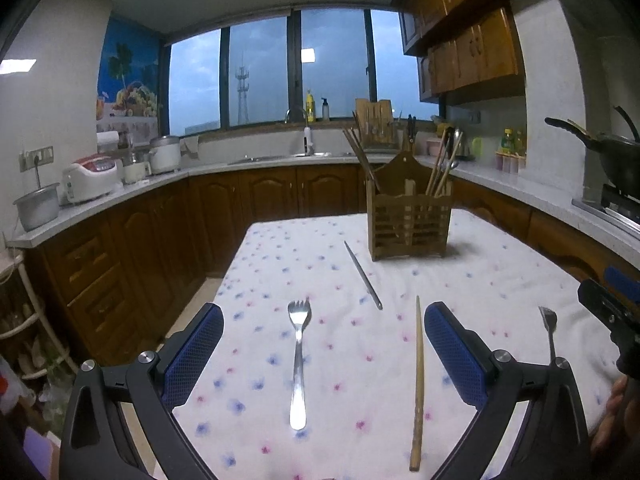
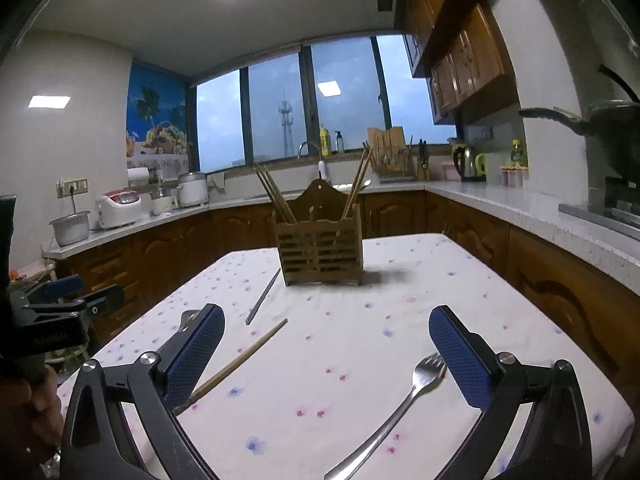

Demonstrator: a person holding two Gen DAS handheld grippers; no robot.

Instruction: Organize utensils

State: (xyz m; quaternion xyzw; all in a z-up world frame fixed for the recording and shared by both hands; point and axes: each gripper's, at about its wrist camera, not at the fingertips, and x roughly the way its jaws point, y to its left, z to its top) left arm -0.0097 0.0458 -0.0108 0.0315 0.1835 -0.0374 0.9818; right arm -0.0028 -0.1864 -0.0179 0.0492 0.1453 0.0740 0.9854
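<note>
Both tools hung spread and empty above the tablecloth [image 1: 500, 280], I think to choose a first piece. Between the left gripper [image 1: 324, 354] fingers lay a fork [image 1: 298, 364] and a wooden chopstick [image 1: 418, 384], both on the near side of the wooden holder [image 1: 408, 224]. The right gripper [image 2: 326, 354] faced that holder; a second fork [image 2: 400, 404] lay nearer. No readable writing.

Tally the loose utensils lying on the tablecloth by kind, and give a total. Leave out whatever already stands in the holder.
Forks: 2, one left, one right
Wooden chopsticks: 1
Metal chopsticks: 1
Total: 4
</note>
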